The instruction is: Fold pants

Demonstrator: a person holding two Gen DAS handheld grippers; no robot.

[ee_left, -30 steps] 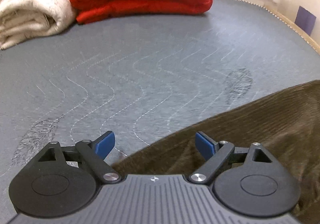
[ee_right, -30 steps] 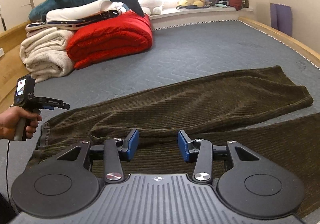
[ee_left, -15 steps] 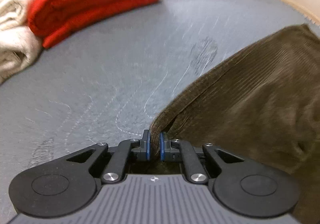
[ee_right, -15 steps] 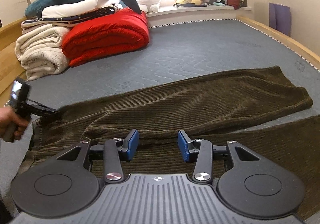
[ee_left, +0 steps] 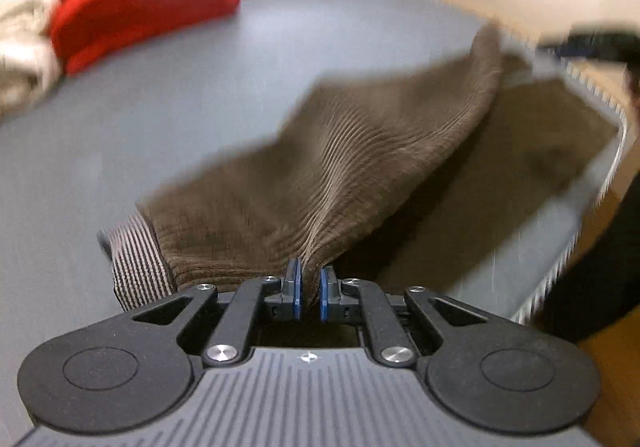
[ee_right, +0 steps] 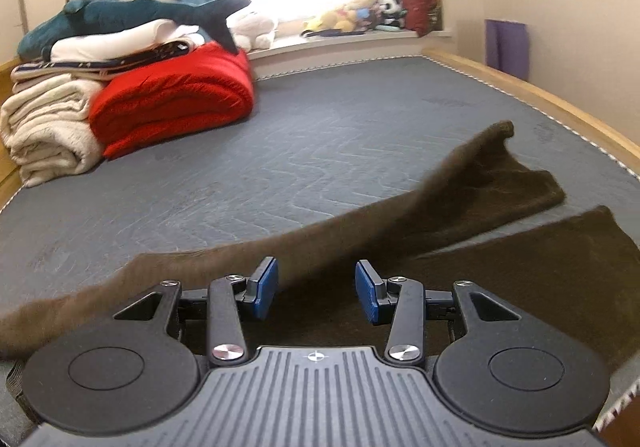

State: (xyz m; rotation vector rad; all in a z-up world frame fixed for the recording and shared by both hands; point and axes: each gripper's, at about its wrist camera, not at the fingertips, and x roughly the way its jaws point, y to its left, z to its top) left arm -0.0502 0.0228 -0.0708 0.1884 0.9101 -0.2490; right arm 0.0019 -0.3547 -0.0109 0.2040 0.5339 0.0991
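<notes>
Now left gripper (ee_left: 309, 289) clenched on pants (ee_left: 360, 151) edge; right gripper (ee_right: 316, 293) released above them.

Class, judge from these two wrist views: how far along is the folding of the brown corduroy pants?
Done: the left gripper has shut on the brown corduroy pants at the waist. In hand: one leg is raised over the other. Left: no fold lies flat yet; the right gripper hangs open above the cloth.

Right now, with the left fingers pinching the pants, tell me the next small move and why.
Probably carry the left gripper on across until the lifted leg lies over the other leg. It is shut on the pants, that fold hangs raised, and the right gripper is open, holding nothing.
</notes>
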